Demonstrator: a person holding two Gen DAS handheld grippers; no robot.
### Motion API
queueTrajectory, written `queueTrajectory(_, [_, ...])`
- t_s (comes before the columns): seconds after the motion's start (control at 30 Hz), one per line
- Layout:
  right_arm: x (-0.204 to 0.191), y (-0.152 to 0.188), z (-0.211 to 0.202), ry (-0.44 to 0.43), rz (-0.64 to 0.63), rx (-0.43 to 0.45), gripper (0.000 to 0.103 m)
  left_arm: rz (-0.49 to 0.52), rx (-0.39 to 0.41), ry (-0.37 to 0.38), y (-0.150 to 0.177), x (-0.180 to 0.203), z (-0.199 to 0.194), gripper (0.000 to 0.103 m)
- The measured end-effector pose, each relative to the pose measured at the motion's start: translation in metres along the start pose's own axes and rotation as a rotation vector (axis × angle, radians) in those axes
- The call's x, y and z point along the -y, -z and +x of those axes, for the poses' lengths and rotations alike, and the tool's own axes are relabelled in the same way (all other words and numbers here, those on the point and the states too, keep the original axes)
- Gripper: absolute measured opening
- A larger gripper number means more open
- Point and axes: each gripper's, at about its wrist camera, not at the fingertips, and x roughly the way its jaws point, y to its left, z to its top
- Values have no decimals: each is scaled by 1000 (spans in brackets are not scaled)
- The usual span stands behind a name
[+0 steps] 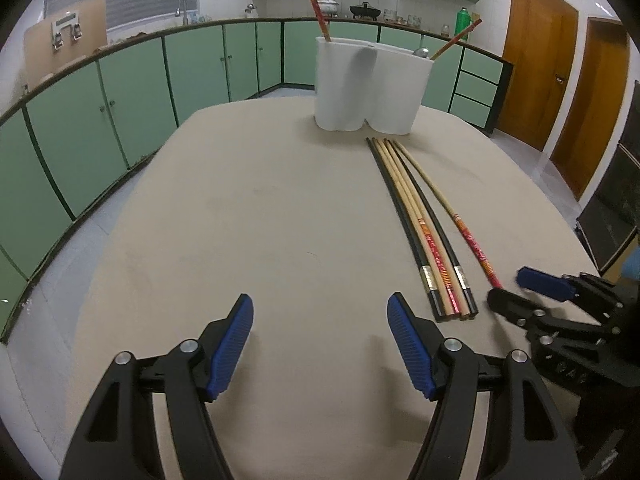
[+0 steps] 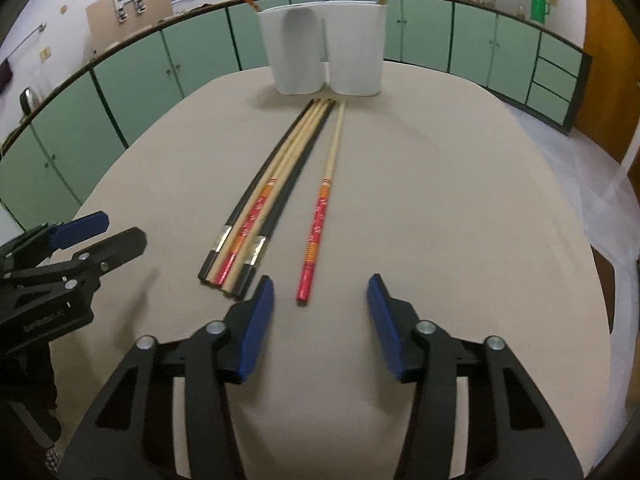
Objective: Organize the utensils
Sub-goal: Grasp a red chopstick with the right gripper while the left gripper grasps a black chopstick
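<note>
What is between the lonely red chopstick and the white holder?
Nothing. In the right wrist view, bare table runs from the single chopstick tip to the white holder.

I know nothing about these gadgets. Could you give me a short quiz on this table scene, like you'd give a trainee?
1. True or false: the right gripper is open and holds nothing.
2. How many chopsticks lie on the table: a bundle of four plus one single chopstick apart?
3. Multiple choice: the white utensil holder contains A) nothing, B) chopsticks standing in it, C) a knife.

Key: 1 true; 2 five; 3 B. The left gripper is open too.
</note>
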Motion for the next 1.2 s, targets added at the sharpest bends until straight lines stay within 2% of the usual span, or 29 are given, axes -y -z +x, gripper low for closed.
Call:
queueTrajectory(0.03, [-2,-1,1,-2,-10,0,28,6,-2,3,0,2,1,68])
queueTrajectory(0.1, [-1,-3,1,-4,-10,0,10,15,-8,10,0,7,3,68])
queueTrajectory(0.17, [3,-3,1,-7,6,-1,6,13,-15,25,-1,11,6,69])
queueTrajectory(0.33, [16,-1,-2,5,31,3,5,18,-29,57,-4,24,15,69])
queueTrajectory(0.63, [25,2,-4,-12,54,5,5,22,-51,59,-7,38,30,69])
queueTrajectory(1.03, [25,4,-5,-11,47,8,7,9,-59,28,-5,33,29,68])
queueTrajectory(1.13, [26,3,-4,-11,47,5,7,51,-67,-7,-4,43,32,68])
queueTrajectory(1.2, [26,3,-4,-13,48,6,7,55,-62,-2,-4,46,31,57])
